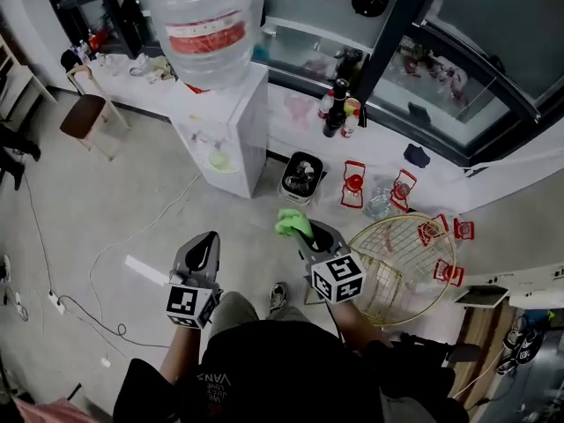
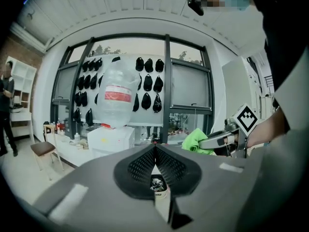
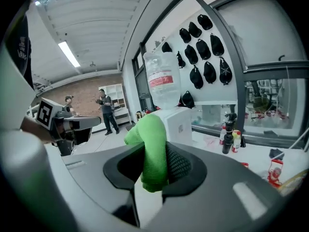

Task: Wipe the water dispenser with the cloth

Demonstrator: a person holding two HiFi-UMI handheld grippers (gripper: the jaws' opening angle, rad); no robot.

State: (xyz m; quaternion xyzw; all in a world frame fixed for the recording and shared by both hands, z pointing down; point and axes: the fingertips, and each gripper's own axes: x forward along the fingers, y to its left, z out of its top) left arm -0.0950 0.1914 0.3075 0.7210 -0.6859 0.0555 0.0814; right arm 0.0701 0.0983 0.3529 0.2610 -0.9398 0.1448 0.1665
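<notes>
The white water dispenser (image 1: 231, 122) with a clear bottle (image 1: 207, 25) on top stands by the window ledge, ahead of both grippers. It also shows in the left gripper view as the dispenser (image 2: 111, 139) and in the right gripper view as the dispenser (image 3: 177, 124). My right gripper (image 1: 304, 227) is shut on a green cloth (image 1: 293, 222), some way short of the dispenser. The cloth (image 3: 152, 151) bulges out between the jaws. My left gripper (image 1: 204, 247) is shut with nothing in it, lower left of the dispenser; the gripper (image 2: 154, 151) has its jaws touching.
A black bin (image 1: 301, 175) sits on the floor right of the dispenser. Dark bottles (image 1: 336, 108) stand on the white ledge. A gold wire basket (image 1: 401, 267) and red-framed items (image 1: 352, 183) lie at the right. A stool (image 1: 84, 117) stands at left; cables (image 1: 62, 302) cross the floor. People (image 3: 106, 109) stand far off.
</notes>
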